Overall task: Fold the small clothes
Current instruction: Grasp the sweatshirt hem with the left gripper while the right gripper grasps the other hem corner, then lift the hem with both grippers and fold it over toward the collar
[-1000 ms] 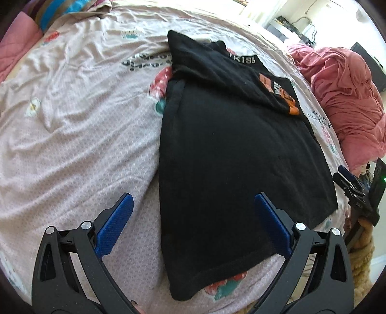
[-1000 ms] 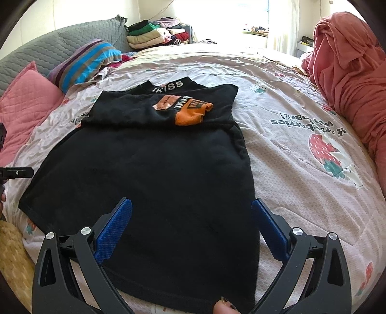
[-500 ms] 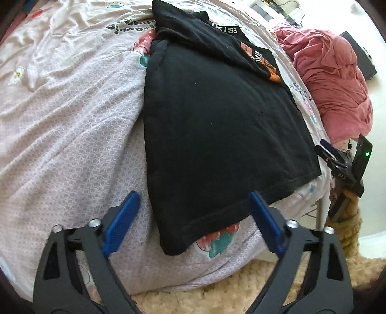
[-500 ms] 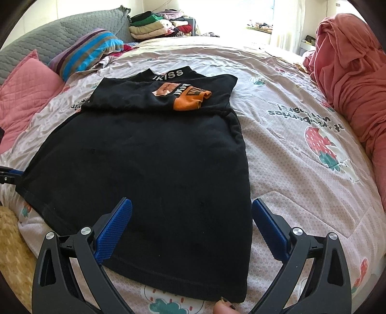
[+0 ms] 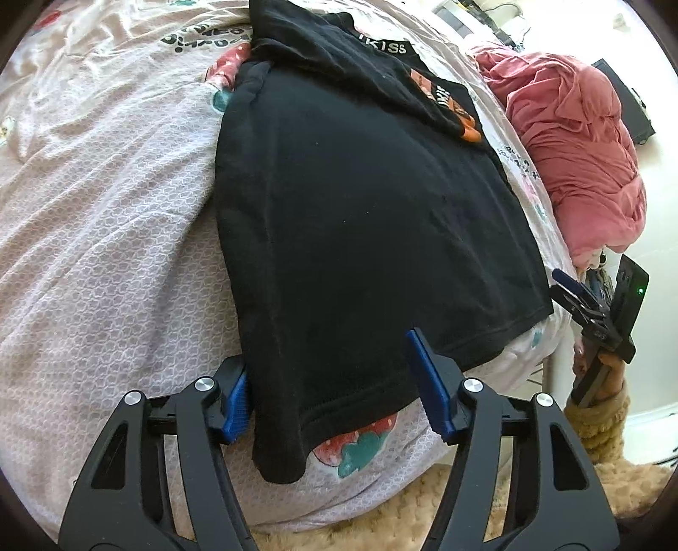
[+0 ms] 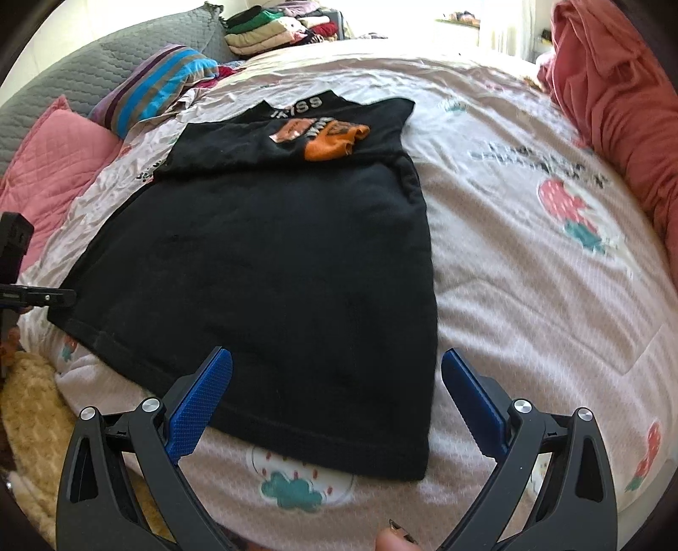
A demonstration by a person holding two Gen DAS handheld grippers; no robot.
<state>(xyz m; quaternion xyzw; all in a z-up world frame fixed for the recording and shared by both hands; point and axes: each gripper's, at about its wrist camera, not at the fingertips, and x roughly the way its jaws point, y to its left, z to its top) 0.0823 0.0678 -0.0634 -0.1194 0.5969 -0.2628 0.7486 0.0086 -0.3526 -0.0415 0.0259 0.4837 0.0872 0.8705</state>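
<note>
White letters reading "KISS" are showing on the collar of the black shirt (image 6: 271, 271), which is lying flat on the bed (image 6: 529, 271), sleeves folded in. A pink blanket (image 5: 576, 140) is heaped alongside. The left gripper (image 5: 334, 381) jaws are closing around the hem corner; the right gripper (image 6: 334, 398) jaws are standing open over the other corner.

Room's basically all bed (image 6: 529, 271): pale pink sheet with strawberry and cloud prints plus some lettering. Grey quilted headboard (image 6: 106, 68) at the back, with a pink quilted pillow (image 6: 55, 165) and a striped blue-and-purple cushion (image 6: 161, 89) against it. Stack of folded clothes (image 6: 271, 29) behind that. Bunched-up rose blanket (image 6: 618, 110) along one side, fuzzy tan rug (image 5: 500, 508) on the floor, strong daylight blowing out the far end
</note>
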